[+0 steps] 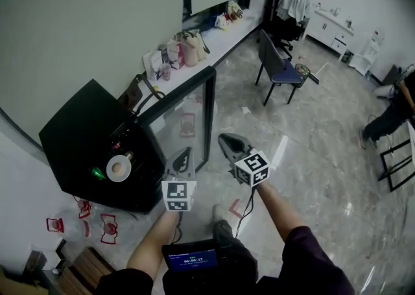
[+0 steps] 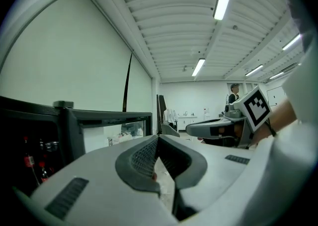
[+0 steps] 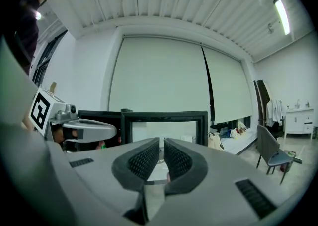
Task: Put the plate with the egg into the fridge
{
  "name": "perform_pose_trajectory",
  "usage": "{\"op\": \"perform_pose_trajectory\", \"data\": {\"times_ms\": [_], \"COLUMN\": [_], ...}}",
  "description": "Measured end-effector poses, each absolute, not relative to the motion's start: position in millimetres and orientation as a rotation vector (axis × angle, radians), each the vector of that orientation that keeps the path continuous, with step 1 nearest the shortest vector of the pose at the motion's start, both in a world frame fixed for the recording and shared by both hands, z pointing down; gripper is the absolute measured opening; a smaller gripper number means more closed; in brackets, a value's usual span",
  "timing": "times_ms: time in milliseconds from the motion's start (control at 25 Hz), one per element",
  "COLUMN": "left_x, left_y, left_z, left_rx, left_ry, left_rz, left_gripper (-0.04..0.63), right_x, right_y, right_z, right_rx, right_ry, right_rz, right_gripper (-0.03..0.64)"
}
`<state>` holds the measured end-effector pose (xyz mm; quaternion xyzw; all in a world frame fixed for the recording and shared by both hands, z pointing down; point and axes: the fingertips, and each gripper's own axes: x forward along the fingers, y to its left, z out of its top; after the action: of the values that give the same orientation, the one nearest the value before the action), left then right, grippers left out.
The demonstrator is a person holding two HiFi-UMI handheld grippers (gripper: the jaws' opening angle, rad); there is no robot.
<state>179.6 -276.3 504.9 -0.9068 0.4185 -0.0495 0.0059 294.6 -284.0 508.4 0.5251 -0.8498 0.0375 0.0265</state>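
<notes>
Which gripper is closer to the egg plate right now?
The left gripper: it sits beside the black fridge, next to the plate with the egg. The right gripper is farther out over the open floor.

The left gripper (image 1: 187,152) and the right gripper (image 1: 224,139) were made of grey plastic with dark bumpy pads (image 3: 144,160). A white cube (image 1: 178,196) with black squares was fixed on each. Dark sleeves (image 1: 310,258) were worn. A thin black cable (image 1: 244,212) was seen.

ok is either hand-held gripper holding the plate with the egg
No, the plate with the egg sits at the open fridge, apart from the left hand-held gripper and right hand-held gripper, both shut and empty.
</notes>
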Motion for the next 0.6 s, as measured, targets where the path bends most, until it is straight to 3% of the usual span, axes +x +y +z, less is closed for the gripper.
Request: {"op": "perform_pose_trajectory", "data": {"times_ms": [80, 240, 600], "left_x": [207.2, 254.0, 302.5], "left_y": [-301.0, -354.8, -445.7], "left_z": [508.5, 511.7, 514.3], "left_rx": [-2.840, -2.839, -2.775], "left_ry": [1.330, 1.373, 1.522], "left_rz": [-0.157, -0.167, -0.203], "left_gripper": [0.011, 0.009, 0.009], "right_x": [319.8, 348.9, 360.8], "right_y": [-312.3, -372.9, -481.6], "right_z": [514.6, 532.3, 546.4], "right_rx": [1.558, 1.381, 1.042], "right_ry": [-2.624, -2.618, -2.711], "right_rz": [0.118, 0.123, 0.116], "right_gripper": [0.012, 0.103, 0.216]}}
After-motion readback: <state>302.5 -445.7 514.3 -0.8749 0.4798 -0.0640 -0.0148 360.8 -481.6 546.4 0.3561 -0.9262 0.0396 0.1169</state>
